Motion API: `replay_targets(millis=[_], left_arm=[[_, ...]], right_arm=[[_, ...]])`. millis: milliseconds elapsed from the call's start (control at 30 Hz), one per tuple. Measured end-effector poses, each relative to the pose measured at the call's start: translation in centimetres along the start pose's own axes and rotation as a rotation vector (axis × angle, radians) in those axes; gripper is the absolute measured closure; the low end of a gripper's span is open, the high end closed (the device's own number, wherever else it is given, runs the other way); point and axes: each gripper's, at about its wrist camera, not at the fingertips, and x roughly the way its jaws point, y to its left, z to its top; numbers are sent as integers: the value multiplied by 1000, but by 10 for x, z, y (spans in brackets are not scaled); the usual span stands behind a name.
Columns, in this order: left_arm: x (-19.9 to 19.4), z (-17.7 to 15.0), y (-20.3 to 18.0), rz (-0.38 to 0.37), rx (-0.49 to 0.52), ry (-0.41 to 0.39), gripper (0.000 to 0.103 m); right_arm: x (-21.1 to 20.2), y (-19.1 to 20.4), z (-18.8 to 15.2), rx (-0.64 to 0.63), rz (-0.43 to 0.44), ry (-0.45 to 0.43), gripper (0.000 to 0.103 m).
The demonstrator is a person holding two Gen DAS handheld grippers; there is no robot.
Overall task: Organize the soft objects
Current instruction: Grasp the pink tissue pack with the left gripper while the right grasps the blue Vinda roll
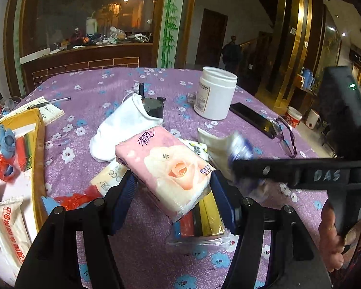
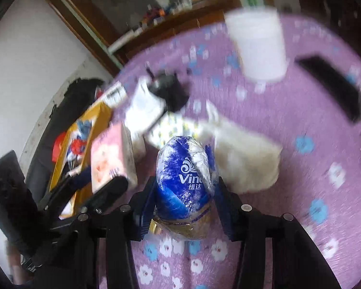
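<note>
My left gripper (image 1: 172, 183) is shut on a pink tissue pack (image 1: 166, 166) with a rose print and holds it above the purple flowered tablecloth (image 1: 103, 89). My right gripper (image 2: 184, 187) is shut on a blue and white Vinda tissue pack (image 2: 184, 178), also off the table; it shows blurred in the left wrist view (image 1: 240, 149). A white sock (image 1: 122, 125) lies behind the pink pack, with a dark device (image 1: 152, 107) at its opening. A cream cloth (image 2: 248, 159) lies to the right of the blue pack. The pink pack also shows in the right wrist view (image 2: 108, 154).
A yellow-rimmed box (image 1: 37, 144) at the left holds tissue packs and toys. A white jar (image 1: 215, 94), a black phone (image 1: 252, 120) and glasses (image 1: 286, 137) are at the back right. A pack of coloured strips (image 1: 202, 221) lies under the left gripper.
</note>
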Motion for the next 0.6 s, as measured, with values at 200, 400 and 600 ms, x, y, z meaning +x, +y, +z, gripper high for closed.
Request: replay_targets(millis=[200,400,600], left_arm=[[-1,0,-3,9,5,-13,41],[-5,1,-2,21,6,-34,41],[-16,3,-3,24,5,-53,41]], right_arm=[[-14,3,3,-11,0,-73,55],[-15,2,4,-21,-18,-86,55],[-16,1,4,-29,-36,-94,55]])
